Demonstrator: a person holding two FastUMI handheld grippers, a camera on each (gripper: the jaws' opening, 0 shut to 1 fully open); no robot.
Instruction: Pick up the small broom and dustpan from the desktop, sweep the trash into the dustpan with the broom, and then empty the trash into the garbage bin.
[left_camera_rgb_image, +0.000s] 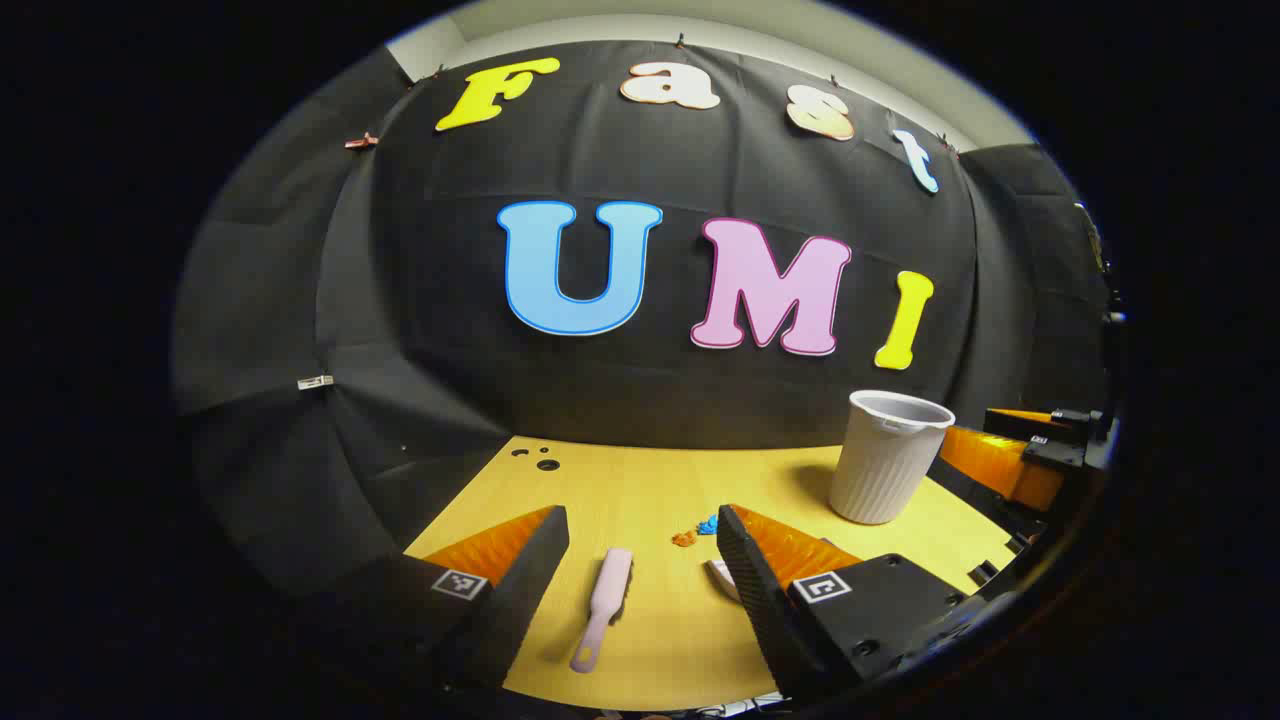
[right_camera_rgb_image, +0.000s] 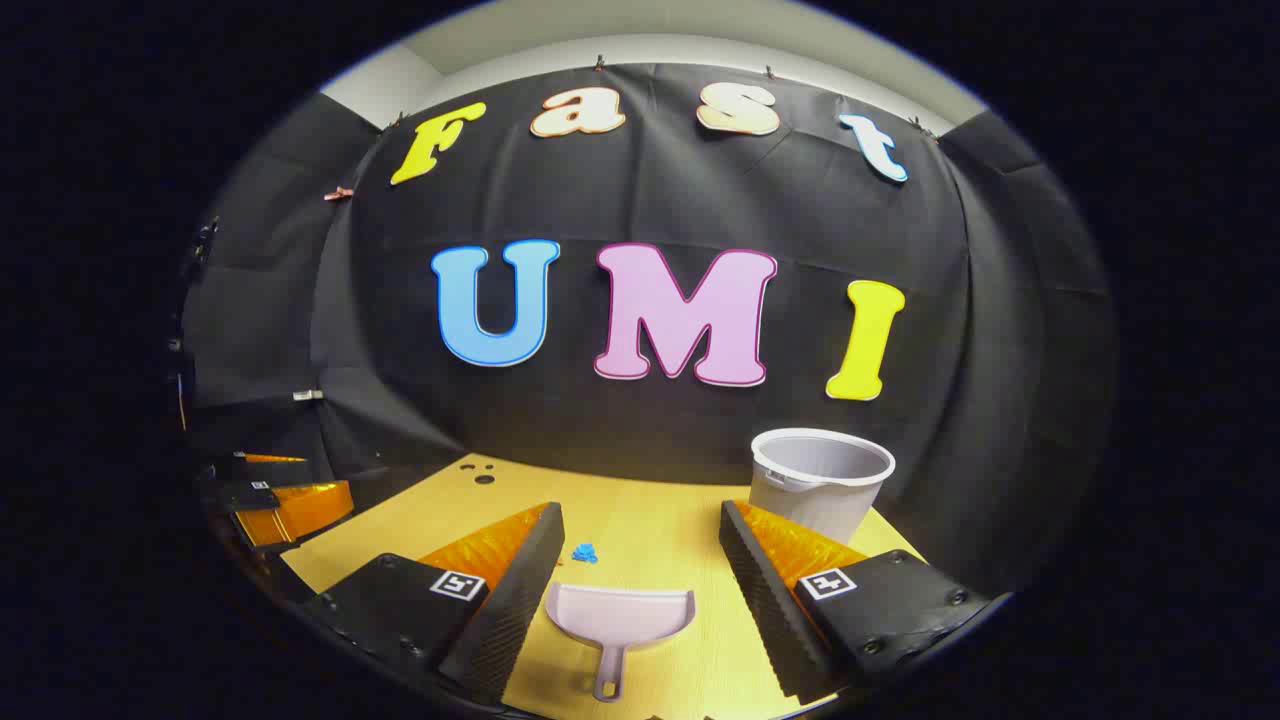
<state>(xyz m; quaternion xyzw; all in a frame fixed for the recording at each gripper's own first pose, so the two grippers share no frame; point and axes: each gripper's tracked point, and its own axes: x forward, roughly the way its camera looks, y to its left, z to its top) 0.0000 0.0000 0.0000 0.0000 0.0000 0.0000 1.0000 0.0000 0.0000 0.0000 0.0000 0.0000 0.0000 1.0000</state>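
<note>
With both grippers spread open and empty above the desktop (left_camera_rgb_image: 640, 480), the left gripper (left_camera_rgb_image: 640, 545) over the small broom (left_camera_rgb_image: 603, 605) and the right gripper (right_camera_rgb_image: 640, 550) over the dustpan (right_camera_rgb_image: 620, 612), a careless descent risks scattering the trash (left_camera_rgb_image: 697, 532) lying near the garbage bin (left_camera_rgb_image: 888, 455).

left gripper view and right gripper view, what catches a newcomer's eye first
The ribbed bin stands upright at the yellow desktop's far right. A pink broom lies between the left gripper's open jaws; a dustpan lies between the right gripper's, with bits of trash beyond.
</note>
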